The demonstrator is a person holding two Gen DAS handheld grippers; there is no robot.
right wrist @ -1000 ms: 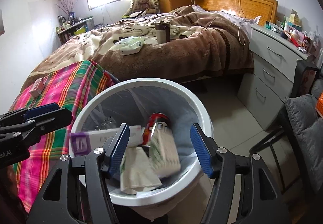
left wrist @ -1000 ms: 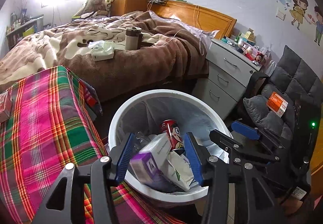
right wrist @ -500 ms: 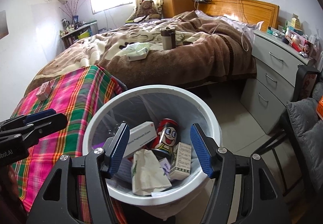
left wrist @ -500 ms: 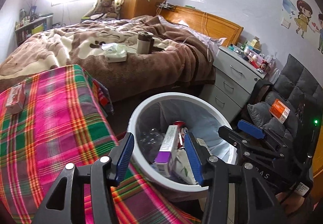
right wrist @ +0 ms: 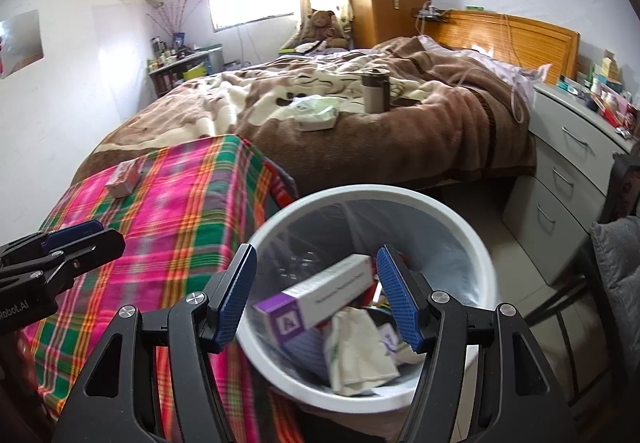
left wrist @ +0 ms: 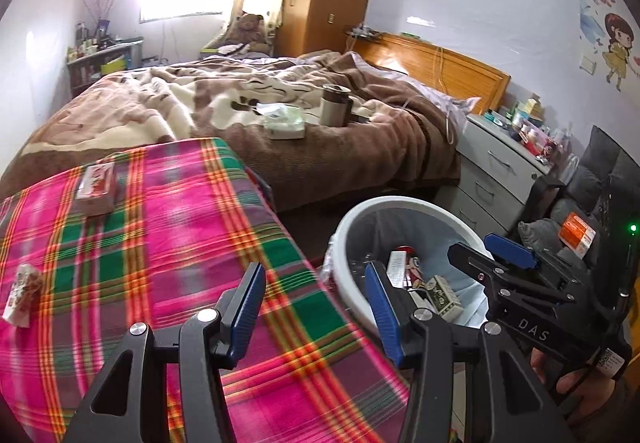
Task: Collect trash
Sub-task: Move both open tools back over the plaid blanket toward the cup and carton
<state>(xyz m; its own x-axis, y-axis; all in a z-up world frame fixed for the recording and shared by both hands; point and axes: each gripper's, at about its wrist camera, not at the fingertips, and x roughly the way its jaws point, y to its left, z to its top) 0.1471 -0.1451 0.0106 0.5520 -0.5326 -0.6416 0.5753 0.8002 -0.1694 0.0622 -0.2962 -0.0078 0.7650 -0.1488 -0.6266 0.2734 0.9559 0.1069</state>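
A white trash bin (right wrist: 400, 193) stands on the floor beside a table under a pink plaid cloth (left wrist: 160, 243). In the bin lie a purple-and-white box (right wrist: 320, 291), crumpled tissue (right wrist: 356, 347), a red can (left wrist: 412, 267) and a small box (left wrist: 442, 297). My right gripper (right wrist: 317, 263) hangs open above the bin with nothing between its fingers; it also shows as right gripper (left wrist: 508, 255). My left gripper (left wrist: 314, 283) is open and empty over the cloth's edge, seen too as left gripper (right wrist: 72, 243). On the cloth lie a small red-white box (left wrist: 96, 183) and a wrapper (left wrist: 24, 291).
Behind is a bed with a brown blanket (left wrist: 360, 147), bearing a tissue pack (left wrist: 286, 121) and a metal mug (left wrist: 334, 105). A grey dresser (left wrist: 500, 167) stands right of the bed. A dark chair with an orange packet (left wrist: 576, 235) is at far right.
The left gripper has swung left, from over the bin to over the plaid cloth. The right gripper has drawn back slightly. The boxes in the bin have shifted and settled.
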